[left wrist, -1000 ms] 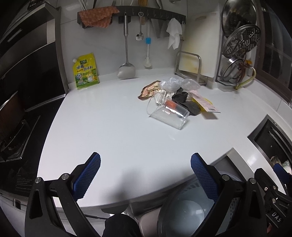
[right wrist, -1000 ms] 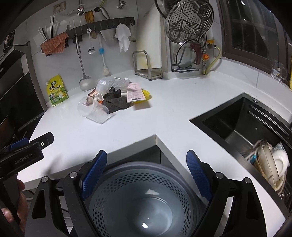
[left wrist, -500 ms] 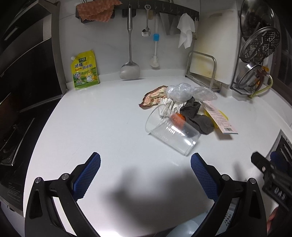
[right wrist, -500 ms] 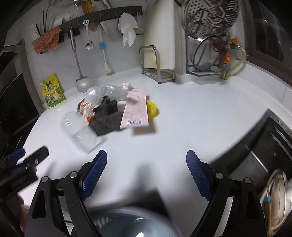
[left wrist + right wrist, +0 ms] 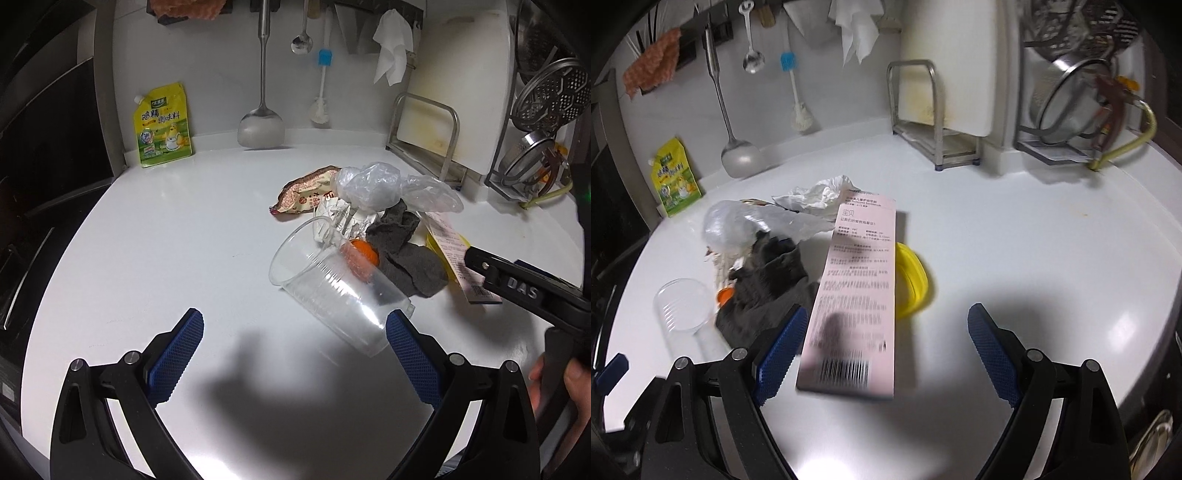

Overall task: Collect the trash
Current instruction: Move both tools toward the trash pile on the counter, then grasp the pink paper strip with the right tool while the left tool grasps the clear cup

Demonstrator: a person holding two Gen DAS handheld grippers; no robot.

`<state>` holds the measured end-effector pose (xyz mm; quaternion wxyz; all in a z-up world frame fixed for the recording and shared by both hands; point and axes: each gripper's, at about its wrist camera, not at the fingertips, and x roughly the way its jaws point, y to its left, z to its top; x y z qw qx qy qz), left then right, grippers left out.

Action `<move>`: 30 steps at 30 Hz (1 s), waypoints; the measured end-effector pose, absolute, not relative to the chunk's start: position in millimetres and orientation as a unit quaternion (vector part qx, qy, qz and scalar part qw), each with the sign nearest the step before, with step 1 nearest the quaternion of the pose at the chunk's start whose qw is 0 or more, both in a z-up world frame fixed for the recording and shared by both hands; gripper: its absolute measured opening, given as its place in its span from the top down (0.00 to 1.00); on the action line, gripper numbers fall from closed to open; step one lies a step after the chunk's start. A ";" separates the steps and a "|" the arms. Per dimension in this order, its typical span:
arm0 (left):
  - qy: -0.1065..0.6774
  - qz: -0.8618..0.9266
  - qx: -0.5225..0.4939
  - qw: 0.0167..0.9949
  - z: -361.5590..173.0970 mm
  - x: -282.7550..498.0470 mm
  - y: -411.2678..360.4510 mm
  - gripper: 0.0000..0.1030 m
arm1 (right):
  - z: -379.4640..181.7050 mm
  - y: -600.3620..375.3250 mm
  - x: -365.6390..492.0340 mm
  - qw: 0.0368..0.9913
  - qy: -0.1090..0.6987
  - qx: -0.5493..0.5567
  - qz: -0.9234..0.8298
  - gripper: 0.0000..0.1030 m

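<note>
White counter (image 5: 147, 258) carries the trash in one heap. Nearest, I keep my left gripper (image 5: 293, 341) spread wide before the tipped clear cup (image 5: 332, 291), my right gripper (image 5: 882, 349) spread around the pink card (image 5: 857, 295); beyond lie gray cloth (image 5: 764, 288) and plastic bag (image 5: 373, 186).

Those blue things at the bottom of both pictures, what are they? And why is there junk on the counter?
They are tongs that a person holds, one in each hand, each with a camera looking along its fingers. One picture comes from the left tongs, the other from the right tongs. Both are open and hold nothing. On the white counter lies a trash pile: a clear plastic cup on its side, a grey rag, a plastic bag, a snack wrapper and a pink paper box.
</note>
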<state>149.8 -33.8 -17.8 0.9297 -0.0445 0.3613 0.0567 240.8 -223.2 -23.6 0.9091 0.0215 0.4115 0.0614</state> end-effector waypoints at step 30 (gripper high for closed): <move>0.351 0.061 -0.041 0.934 -18.5 154.7 -47.0 0.06 | -39.9 -218.5 281.0 0.883 0.450 0.034 0.125 0.50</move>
